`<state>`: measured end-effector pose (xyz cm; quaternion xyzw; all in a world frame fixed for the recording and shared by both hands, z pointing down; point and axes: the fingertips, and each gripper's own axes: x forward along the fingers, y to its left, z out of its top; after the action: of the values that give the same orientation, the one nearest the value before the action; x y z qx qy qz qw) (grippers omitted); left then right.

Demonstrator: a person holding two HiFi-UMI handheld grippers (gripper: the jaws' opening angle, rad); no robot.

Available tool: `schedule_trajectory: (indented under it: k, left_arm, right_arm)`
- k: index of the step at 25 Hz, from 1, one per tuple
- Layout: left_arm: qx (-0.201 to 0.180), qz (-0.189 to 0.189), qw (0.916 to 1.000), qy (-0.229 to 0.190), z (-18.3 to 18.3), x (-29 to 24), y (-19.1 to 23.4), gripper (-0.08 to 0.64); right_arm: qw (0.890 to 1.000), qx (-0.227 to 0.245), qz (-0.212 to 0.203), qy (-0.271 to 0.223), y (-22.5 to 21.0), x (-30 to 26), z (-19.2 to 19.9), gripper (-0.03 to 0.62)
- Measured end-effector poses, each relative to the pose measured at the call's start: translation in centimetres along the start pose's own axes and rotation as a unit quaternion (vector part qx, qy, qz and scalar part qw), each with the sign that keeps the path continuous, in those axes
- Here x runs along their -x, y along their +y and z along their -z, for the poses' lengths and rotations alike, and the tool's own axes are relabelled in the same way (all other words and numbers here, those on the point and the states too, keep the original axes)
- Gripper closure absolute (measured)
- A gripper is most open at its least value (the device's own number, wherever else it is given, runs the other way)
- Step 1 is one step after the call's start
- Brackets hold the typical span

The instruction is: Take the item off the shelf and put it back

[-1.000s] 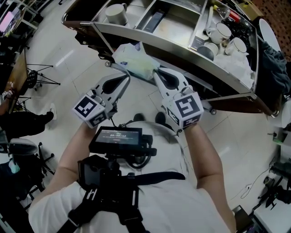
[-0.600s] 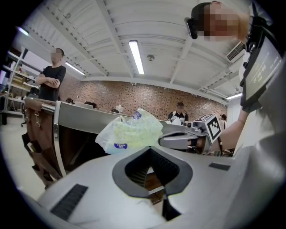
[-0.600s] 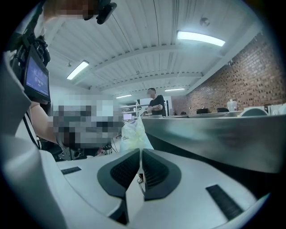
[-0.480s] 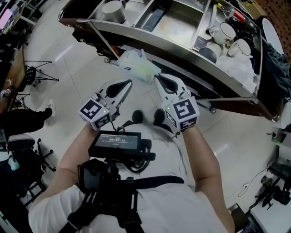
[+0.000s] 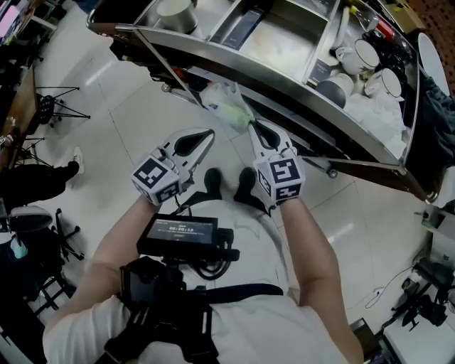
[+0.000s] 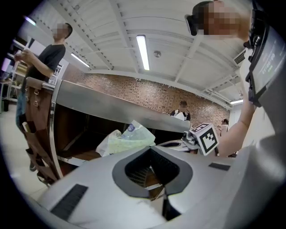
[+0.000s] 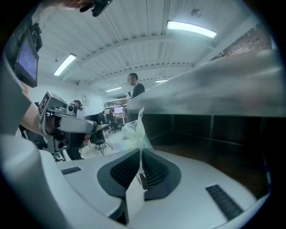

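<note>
The item is a clear plastic bag (image 5: 226, 106) with pale green contents, hanging at the front edge of a metal cart. It also shows in the right gripper view (image 7: 133, 129) and the left gripper view (image 6: 127, 139). My right gripper (image 5: 254, 125) is shut on the bag's near edge, and the thin film stands pinched between its pads (image 7: 140, 157). The bag's far end reaches under the cart's steel top rim (image 5: 284, 84), toward the dark lower shelf (image 7: 201, 150). My left gripper (image 5: 208, 135) hovers to the left of the bag, jaws shut on nothing (image 6: 150, 150).
The cart's top tray holds white cups (image 5: 364, 54), a grey bowl (image 5: 331, 89), a metal pot (image 5: 174, 10) and a white cloth (image 5: 384, 106). The cart's brown side post (image 6: 38, 129) stands at left. A tripod (image 5: 53, 108) and chairs are on the white floor at left.
My right gripper has carried the bag forward, further under the cart's top edge. The left gripper has moved along beside it, still shut.
</note>
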<state>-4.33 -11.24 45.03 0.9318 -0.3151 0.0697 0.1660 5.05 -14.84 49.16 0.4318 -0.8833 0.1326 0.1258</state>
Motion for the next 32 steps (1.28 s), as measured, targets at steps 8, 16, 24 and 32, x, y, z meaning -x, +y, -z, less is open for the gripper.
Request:
schedule_trajectory:
  k: [8,16,24,32]
  left_arm:
    - [0.011,-0.004,0.9998,0.016,1.3,-0.8,-1.0,0.549]
    - [0.023,-0.004,0.9992,0.031,2.0,-0.8,-2.4,0.549]
    - [0.028,-0.031,0.9983,0.041,2.9,0.8,-1.9,0.549]
    - [0.030,-0.036,0.9978,0.047,3.5,1.3,-1.8,0.549]
  right_arm:
    - [0.995,-0.038,0.084,0.037,-6.2,-2.2,5.4,0.568]
    - [0.986,-0.019,0.156,0.051,-12.7,-4.8,8.1,0.567]
    - [0.976,-0.022,0.211,0.054,-16.6,-6.3,8.7,0.566]
    - [0.956,-0.020,0.284,0.074,-21.1,-4.5,10.1,0.565]
